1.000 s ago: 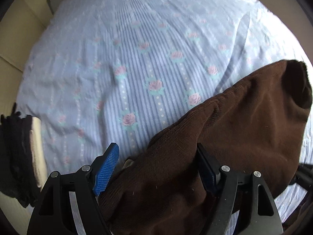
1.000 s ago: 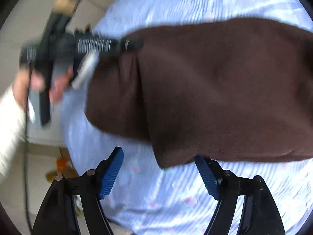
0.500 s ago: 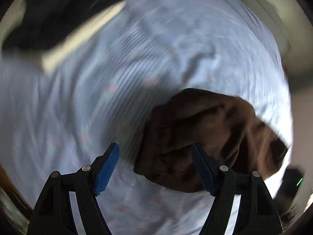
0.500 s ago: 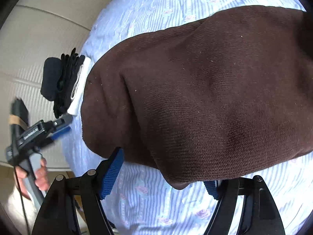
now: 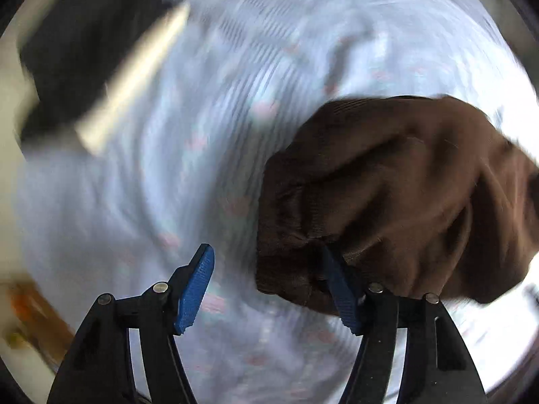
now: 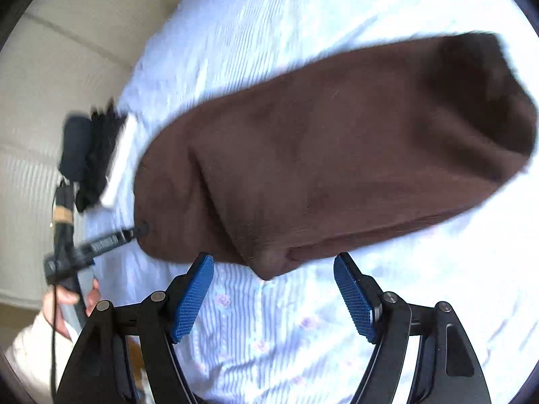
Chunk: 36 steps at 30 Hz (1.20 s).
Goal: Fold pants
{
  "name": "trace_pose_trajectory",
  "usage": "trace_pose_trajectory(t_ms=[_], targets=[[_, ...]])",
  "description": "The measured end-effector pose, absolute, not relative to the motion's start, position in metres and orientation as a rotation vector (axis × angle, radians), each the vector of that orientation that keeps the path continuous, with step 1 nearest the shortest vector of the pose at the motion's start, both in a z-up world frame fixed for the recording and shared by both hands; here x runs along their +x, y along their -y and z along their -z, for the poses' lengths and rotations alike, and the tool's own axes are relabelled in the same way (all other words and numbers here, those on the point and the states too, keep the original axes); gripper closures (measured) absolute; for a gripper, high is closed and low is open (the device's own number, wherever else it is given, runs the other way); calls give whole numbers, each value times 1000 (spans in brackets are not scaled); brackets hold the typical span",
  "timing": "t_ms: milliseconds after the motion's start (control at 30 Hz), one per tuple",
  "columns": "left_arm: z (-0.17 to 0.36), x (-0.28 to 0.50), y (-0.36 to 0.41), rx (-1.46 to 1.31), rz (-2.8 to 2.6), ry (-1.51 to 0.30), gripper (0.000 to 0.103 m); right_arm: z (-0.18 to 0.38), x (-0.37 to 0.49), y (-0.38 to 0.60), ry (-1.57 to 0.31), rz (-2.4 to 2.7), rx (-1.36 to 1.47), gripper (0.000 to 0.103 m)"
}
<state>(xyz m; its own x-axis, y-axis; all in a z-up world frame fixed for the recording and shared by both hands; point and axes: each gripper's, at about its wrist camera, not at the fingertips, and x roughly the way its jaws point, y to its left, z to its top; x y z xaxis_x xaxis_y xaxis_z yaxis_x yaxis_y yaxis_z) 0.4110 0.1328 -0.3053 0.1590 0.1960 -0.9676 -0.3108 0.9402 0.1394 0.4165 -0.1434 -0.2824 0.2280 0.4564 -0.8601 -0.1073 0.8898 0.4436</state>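
Pants [image 6: 337,155]: folded brown bundle on the floral sheet [image 6: 276,336]. Left gripper [image 5: 274,289] and right gripper [image 6: 274,294]: fingers apart, beside the pants.

The pants [image 6: 337,155] are dark brown, soft knit fabric, already folded into one long thick bundle. They lie flat on the bed [image 6: 269,330], running diagonally across the floral striped sheet in the right wrist view. One end is rounded, the other looks darker and blunt. From the left wrist view the pants [image 5: 404,181] look bunched and creased, though that shot's blurry.
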Motion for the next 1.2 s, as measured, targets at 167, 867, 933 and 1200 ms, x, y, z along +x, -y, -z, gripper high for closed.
trace_pose_trajectory(t_ms=[167, 867, 933, 1200], targets=[[242, 405, -64, 15, -208, -1195, 30, 243, 442, 237, -1076, -104, 246, 27], [259, 416, -3, -39, -127, -1301, 35, 276, 549, 280, -1112, 43, -108, 77], [264, 418, 4, -20, -117, -1312, 35, 291, 564, 283, -1177, 17, -107, 77], [265, 425, 25, -43, -62, -1313, 34, 278, 533, 316, -1086, 20, 129, 28]])
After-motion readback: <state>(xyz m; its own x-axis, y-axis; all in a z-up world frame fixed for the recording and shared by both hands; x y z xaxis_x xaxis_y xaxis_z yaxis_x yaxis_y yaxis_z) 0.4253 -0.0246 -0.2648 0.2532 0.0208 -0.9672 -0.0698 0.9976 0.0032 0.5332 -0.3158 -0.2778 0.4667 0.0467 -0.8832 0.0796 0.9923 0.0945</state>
